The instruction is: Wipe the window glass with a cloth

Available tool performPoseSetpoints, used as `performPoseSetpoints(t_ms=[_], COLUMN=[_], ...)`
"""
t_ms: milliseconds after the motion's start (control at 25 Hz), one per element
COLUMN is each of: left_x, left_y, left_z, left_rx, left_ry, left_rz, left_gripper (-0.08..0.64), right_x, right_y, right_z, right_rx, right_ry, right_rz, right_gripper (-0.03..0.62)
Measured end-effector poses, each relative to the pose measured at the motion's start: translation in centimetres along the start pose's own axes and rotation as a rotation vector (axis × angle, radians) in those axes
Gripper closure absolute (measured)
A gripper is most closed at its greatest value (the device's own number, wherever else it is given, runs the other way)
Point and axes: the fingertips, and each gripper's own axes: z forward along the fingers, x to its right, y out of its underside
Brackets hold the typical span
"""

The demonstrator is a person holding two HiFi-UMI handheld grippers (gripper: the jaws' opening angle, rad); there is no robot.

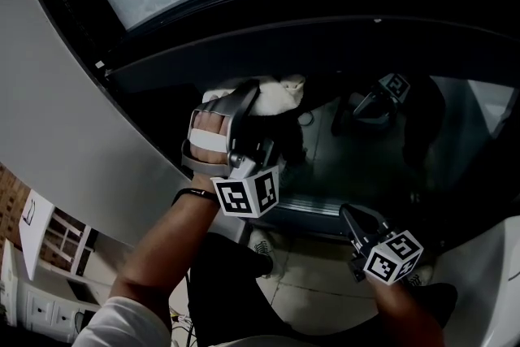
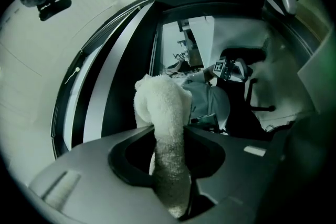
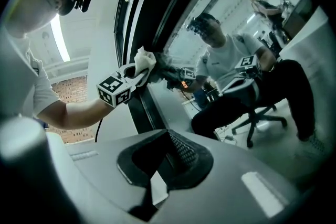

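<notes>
A white fluffy cloth (image 1: 280, 99) is bunched against the lower window glass (image 1: 366, 154), just under the dark curved frame (image 1: 284, 20). My left gripper (image 1: 258, 92) is shut on the cloth (image 2: 163, 107), which sticks out past the fingertips toward the glass (image 2: 184, 39). In the right gripper view the left gripper (image 3: 137, 70) and cloth (image 3: 145, 56) press on the pane (image 3: 226, 13) beside the black frame. My right gripper (image 1: 348, 215) hangs lower right, away from the glass, shut with nothing in it (image 3: 170, 157).
A white wall (image 1: 65, 93) borders the frame on the left. The glass mirrors a person on an office chair (image 3: 257, 113). Below are the person's legs and a shoe (image 1: 262, 246) on tiled floor, and a white surface (image 1: 487, 272) at the lower right.
</notes>
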Motion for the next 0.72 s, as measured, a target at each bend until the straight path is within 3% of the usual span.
performPoseSetpoints(t_ms=[320,720], left_x=[0.5,1.4], left_y=[0.3,0.6], left_z=[0.1,-0.2], left_rx=[0.018,0.014], left_ry=[-0.03,-0.053], left_rz=[-0.138,-0.129], left_gripper=[0.434,0.434], right_x=[0.6,1.0], right_y=[0.6,0.8], right_z=[0.4,0.0], right_rx=[-0.03,-0.034], right_ry=[0.027,0.037], right_rz=[0.027,0.044], right_gripper=[0.591,0.591])
